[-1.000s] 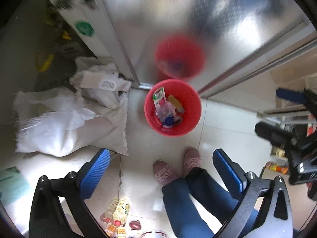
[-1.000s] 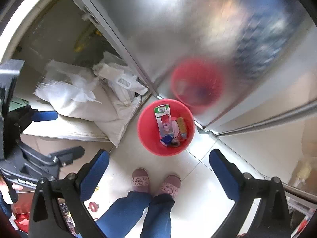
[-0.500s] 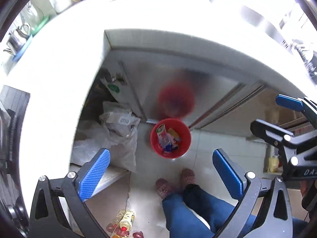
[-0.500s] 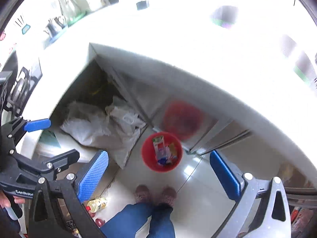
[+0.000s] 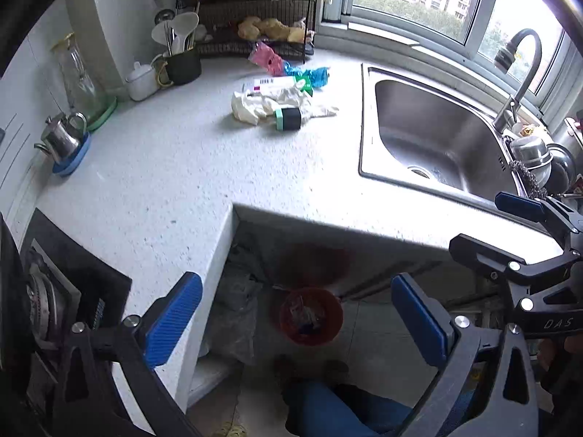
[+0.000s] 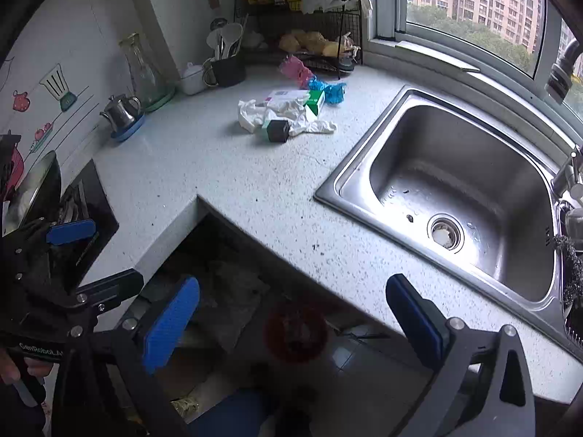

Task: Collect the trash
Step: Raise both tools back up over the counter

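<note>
- Left wrist view: the left gripper (image 5: 296,322) hangs above the edge of the speckled countertop (image 5: 204,167), its blue pads spread wide and holding nothing.
- At 12 o'clock on the counter lies the trash: a crumpled white glove (image 5: 262,105) with a small black and green box (image 5: 288,118) on it, a flat white carton (image 5: 277,84) just behind, then blue wrappers (image 5: 309,74) and a pink wrapper (image 5: 267,59).
- Down at 6 o'clock, on the floor between the pads, stands a red bin (image 5: 306,317) with scraps inside.
- A steel sink (image 5: 430,127) sits at 2 o'clock.
- Right wrist view: the right gripper (image 6: 291,320) is likewise wide apart and empty; the same pile lies at 12 o'clock, and the sink fills 3 o'clock.
</note>
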{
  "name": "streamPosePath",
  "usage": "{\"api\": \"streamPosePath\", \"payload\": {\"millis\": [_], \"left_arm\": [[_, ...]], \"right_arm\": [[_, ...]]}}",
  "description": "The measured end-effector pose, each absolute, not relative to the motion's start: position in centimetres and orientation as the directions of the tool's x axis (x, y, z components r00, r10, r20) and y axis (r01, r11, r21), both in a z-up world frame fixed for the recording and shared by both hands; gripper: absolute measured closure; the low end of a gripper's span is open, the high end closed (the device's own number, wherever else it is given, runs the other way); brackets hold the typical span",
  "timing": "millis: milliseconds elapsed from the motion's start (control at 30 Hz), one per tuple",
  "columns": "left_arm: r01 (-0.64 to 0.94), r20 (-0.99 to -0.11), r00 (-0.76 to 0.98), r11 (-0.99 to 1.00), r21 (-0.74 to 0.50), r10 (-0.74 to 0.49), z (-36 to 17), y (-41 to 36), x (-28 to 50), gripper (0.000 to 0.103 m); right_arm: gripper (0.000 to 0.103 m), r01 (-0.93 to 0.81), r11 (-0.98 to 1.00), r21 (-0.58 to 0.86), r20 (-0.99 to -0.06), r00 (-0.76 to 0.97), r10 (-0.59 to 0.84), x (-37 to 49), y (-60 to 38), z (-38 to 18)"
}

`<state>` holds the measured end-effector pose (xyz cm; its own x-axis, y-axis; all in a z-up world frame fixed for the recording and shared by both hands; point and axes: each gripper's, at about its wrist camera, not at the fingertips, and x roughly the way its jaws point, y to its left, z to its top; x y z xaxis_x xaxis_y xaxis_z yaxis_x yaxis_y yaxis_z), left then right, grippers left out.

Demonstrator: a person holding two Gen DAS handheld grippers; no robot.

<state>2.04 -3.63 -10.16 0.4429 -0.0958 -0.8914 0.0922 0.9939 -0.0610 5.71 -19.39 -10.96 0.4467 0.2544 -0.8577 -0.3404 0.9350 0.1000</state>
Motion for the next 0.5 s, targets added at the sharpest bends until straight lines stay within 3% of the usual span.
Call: {"api": "streamPosePath", "payload": {"millis": [500], "left_arm": [[0.13, -0.888, 0.449, 0.99, -0.049, -0.103, -8.0, 2.6, 15.5, 0.0]], "right_arm": [[0.001, -0.285, 0.95, 0.13, -0.85, 0.461, 0.254, 16.3, -14.9, -9.6]]}}
